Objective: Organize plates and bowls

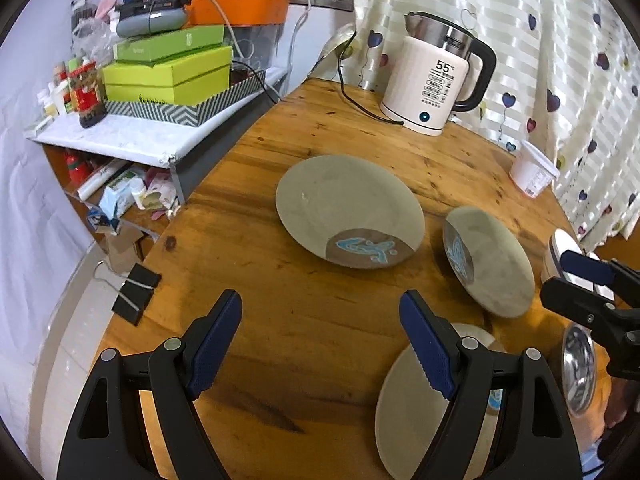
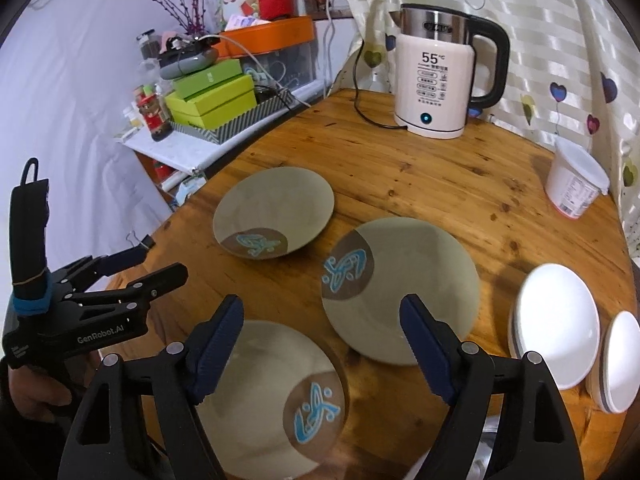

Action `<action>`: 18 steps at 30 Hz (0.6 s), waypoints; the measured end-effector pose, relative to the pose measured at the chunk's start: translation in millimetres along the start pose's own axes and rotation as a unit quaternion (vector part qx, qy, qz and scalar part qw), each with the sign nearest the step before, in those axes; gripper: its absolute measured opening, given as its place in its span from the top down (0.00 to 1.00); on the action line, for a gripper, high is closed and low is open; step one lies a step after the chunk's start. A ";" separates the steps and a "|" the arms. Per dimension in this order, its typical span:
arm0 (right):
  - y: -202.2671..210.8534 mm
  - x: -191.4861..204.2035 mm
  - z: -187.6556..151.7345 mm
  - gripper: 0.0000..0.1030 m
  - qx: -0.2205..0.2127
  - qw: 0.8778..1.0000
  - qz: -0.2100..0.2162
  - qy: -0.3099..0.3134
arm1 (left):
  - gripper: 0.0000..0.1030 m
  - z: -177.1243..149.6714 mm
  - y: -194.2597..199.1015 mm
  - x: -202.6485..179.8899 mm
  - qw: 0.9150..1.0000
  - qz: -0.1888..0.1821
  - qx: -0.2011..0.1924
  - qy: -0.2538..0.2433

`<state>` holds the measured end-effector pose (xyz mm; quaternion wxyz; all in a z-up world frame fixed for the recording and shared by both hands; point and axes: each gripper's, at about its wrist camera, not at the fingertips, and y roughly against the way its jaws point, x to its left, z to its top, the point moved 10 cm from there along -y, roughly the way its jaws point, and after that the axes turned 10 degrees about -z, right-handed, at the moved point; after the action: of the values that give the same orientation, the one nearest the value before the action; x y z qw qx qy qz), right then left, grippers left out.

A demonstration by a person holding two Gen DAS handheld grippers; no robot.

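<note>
Three grey-green plates lie face up on the round wooden table, each bare but for a brown patch with a blue motif. Going left to right in the right wrist view: far plate, near plate partly under the camera, middle plate; none touch. Further right, two stacks of white bowls and, rims close together, nothing in the top ones. White lidded tub near the curtain, contents hidden. Kettle at the back, display lit.

Left wrist view only: a steel bowl at the near right edge, empty; a black binder clip on the table rim. The white stacks barely show there.

Left gripper: tilted down over bare wood, jaws wide, nothing between them. Right gripper: tilted down between the near and middle plates, jaws wide, gripping nothing. A hand holds the left tool at the frame's left.
</note>
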<state>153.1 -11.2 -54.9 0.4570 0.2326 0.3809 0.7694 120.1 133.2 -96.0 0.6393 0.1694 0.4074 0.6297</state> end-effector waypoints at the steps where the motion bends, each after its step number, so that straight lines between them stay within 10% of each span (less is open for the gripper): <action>1: -2.9 1.3 2.8 0.23 0.003 1.000 0.004 0.000 | 0.21 1.7 -2.4 3.4 1.000 0.001 0.001 0.004; 18: -67.1 9.4 40.1 0.42 0.056 0.998 0.032 -0.016 | 0.29 30.6 -34.1 26.4 0.999 -0.023 -0.001 0.041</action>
<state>212.3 31.6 -84.2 0.4247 0.2818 0.4088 0.7570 162.0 162.1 -110.4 0.6370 0.1333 0.4360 0.6216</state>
